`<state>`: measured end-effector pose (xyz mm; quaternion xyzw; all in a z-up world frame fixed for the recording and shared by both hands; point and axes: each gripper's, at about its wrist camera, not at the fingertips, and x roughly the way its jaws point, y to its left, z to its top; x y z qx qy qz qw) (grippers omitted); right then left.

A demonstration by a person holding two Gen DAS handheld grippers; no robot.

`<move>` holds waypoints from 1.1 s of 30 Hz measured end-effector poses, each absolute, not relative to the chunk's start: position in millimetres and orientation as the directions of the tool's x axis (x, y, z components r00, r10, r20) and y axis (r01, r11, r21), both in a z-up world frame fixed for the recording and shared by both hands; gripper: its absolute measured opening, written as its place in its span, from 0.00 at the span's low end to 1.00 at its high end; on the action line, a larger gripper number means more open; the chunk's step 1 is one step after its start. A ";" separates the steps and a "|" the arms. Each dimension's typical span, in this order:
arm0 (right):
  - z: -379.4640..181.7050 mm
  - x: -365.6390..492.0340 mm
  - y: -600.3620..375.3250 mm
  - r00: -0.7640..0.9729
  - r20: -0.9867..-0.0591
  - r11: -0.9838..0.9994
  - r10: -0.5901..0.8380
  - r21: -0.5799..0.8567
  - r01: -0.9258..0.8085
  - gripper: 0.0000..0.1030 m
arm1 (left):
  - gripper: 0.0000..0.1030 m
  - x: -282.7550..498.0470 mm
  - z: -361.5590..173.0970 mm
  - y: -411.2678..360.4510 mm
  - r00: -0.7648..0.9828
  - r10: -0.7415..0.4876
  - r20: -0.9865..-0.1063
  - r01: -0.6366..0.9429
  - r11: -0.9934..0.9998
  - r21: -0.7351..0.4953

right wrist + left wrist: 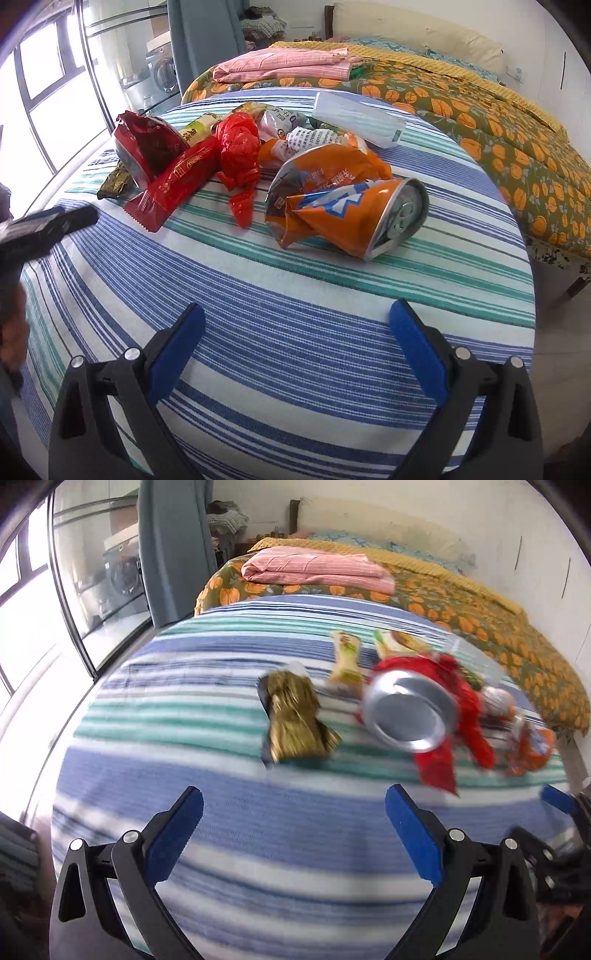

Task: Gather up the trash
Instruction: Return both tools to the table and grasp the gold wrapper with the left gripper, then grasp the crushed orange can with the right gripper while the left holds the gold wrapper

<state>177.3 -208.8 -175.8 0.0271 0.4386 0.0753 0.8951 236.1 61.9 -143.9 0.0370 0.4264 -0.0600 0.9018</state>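
A pile of trash lies on a table under a striped cloth [295, 295]. Nearest my right gripper [297, 314] is a crushed orange can [354, 218], with an orange wrapper [325, 166] behind it. Further left are a red plastic bag [238, 155], a long red wrapper [173, 181], a crushed red can [147, 144] and a gold wrapper [116, 181]. The left wrist view is blurred. My left gripper [295, 797] hovers short of the gold wrapper [295, 716] and the red can's silver bottom [406, 712]. Both grippers are open and hold nothing.
A white flat pack [356, 118] and crumpled paper [310, 138] lie at the pile's back. Behind the table is a bed with an orange-print cover [480, 122] and a folded pink blanket [280, 62]. Windows run along the left. The left tool's black housing [48, 225] shows at the left edge.
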 end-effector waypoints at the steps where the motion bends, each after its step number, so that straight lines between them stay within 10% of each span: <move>1: -175.8 177.3 -209.1 0.605 -0.780 0.987 0.159 0.116 -0.110 0.94 | 0.95 249.8 -146.8 61.7 0.618 -0.075 -0.782 0.144 0.989 0.019; 7: -176.3 177.8 -210.2 0.606 -0.781 0.989 0.148 0.115 -0.093 0.94 | 0.84 288.7 -158.3 60.5 0.585 -0.054 -0.810 0.137 0.990 0.033; 13: -176.6 178.6 -209.9 0.606 -0.782 0.989 0.146 0.114 -0.091 0.94 | 0.42 294.0 -153.5 56.8 0.589 -0.083 -0.804 0.179 0.983 0.029; 24: -176.3 178.2 -210.4 0.607 -0.780 0.989 0.150 0.121 -0.089 0.95 | 0.43 172.8 -141.2 46.3 0.520 -0.296 -0.801 0.321 0.937 -0.139; 33: -171.4 172.4 -225.1 0.615 -0.754 0.971 0.231 0.219 -0.096 0.94 | 0.70 159.7 -161.9 24.0 0.576 -0.237 -0.782 0.308 0.950 -0.060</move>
